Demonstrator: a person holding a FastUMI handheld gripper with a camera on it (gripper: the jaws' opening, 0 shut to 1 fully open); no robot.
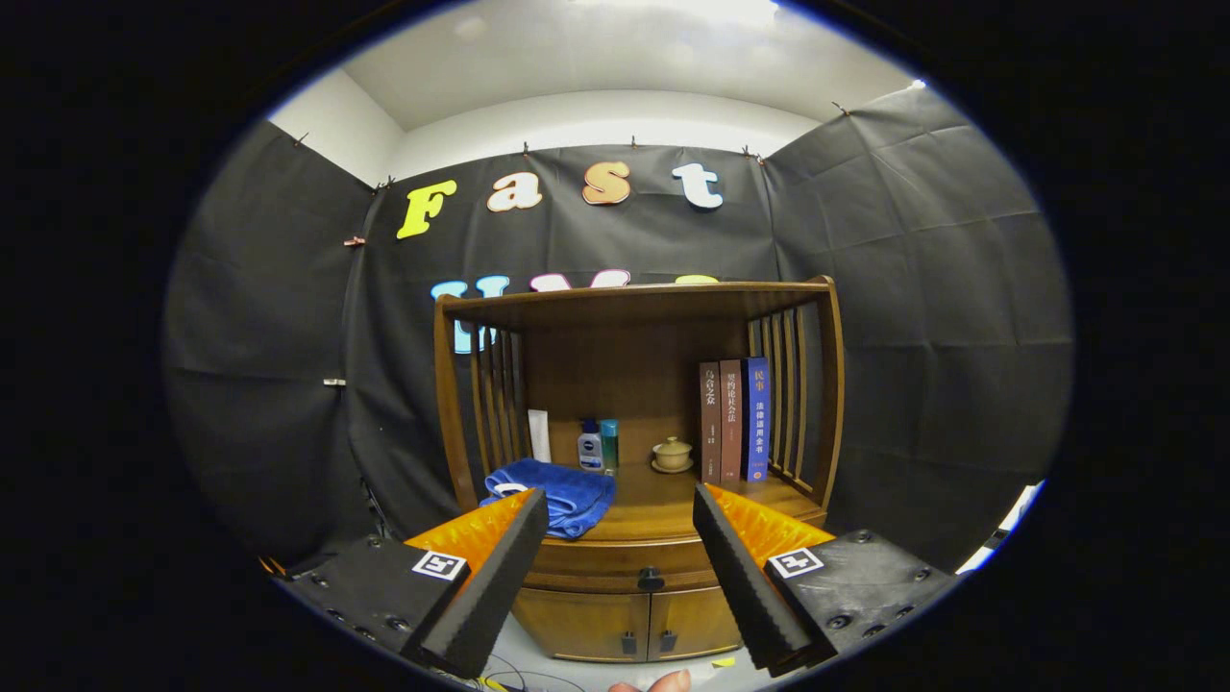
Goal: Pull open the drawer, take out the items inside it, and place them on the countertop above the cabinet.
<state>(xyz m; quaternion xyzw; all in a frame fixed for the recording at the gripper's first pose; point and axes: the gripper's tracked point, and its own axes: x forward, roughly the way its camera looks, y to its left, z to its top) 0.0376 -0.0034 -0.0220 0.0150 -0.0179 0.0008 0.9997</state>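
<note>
Gripper: the gripper (620, 567) is spread wide, its fingers well apart and holding nothing; it hangs in front of the cabinet, not touching it.
Drawer knob: the dark knob (651, 579) sits between the fingers at the middle of the drawer front, nearer the right finger than the left.
Drawer: the drawer (615, 562) under the countertop looks fully closed, so what lies inside it cannot be seen.
Countertop: the countertop (663, 505) carries a blue towel (557, 495) at its front left corner, part of it draped over the front edge just above the drawer.
Back of countertop: a white tube (539, 434), two small bottles (599, 444) and a lidded cup on a saucer (672, 454) stand along the back; three books (734, 420) stand upright at the back right.
Lower doors: two doors (625, 623) with small handles lie below the drawer.
Risk, grasp: the knob is small and off centre between the fingers; closing from here may catch it with one finger only and slip off.
Risk, towel: the overhanging towel may snag on the left finger or get dragged as the drawer comes out.
Risk, placing: free room is mostly at the front middle and right; setting items down carelessly could knock the cup or bottles.
Risk, pull: a skewed pull may jam the drawer or shift the cabinet.
</note>
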